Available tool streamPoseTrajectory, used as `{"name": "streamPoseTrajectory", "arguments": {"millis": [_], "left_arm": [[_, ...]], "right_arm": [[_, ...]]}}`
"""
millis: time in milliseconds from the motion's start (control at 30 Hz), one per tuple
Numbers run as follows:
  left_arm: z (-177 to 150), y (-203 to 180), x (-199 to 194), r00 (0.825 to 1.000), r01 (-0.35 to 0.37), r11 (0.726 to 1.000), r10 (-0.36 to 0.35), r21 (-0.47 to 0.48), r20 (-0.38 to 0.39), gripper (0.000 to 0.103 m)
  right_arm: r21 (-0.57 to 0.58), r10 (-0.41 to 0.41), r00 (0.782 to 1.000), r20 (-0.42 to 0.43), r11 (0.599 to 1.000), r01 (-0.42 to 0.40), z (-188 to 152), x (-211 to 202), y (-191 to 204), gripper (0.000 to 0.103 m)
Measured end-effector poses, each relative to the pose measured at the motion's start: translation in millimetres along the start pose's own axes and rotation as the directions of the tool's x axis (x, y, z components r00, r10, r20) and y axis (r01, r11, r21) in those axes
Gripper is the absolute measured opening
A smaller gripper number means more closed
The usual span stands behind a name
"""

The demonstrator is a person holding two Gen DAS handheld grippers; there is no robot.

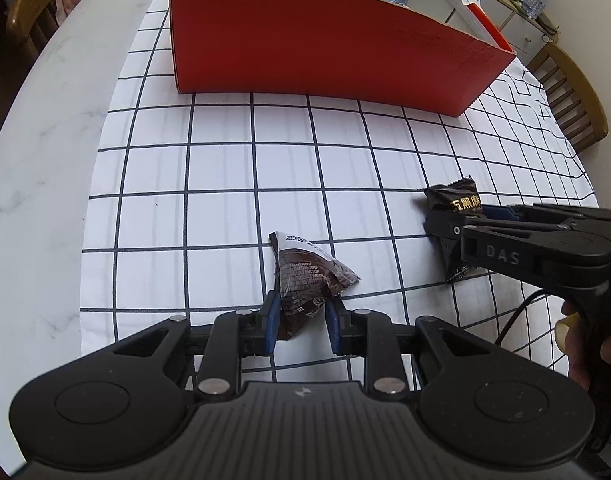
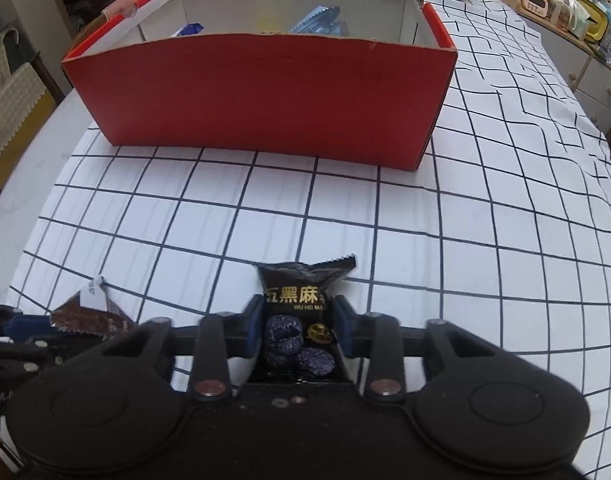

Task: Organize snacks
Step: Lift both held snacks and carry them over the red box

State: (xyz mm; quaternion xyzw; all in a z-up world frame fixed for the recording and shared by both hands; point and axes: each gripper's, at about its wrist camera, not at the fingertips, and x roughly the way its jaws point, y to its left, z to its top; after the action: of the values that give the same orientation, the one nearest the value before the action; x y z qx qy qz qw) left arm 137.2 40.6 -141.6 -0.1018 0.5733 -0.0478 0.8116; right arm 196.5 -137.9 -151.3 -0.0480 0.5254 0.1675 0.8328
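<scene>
Right tool (image 2: pixel 298 328) clamps the black snack packet (image 2: pixel 301 304) between its pads.

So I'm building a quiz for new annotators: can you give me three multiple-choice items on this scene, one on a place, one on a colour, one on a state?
1. Where is the red box?
A. beyond both packets
B. beside the left gripper
C. off the cloth

2. What colour are the lines on the checked cloth?
A. green
B. dark
C. yellow

3. What is the right gripper doing?
A. hanging open
B. gripping the box
C. closed on the black packet

Answers: 1 A, the box stands further back; 2 B, dark lines on white; 3 C, pads press the packet's sides.
</scene>
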Motion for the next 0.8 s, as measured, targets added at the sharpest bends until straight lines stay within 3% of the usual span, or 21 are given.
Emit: {"name": "streamPoseTrajectory", "arguments": {"millis": [800], "left_arm": [[6,6,-35,0.994,0.012,1.000,-0.010,-0.020,0.105,0.011]], "right_arm": [[0.114,0.130,0.981,0.141,0.983,-0.147,1,-70,-20,0.030]]}}
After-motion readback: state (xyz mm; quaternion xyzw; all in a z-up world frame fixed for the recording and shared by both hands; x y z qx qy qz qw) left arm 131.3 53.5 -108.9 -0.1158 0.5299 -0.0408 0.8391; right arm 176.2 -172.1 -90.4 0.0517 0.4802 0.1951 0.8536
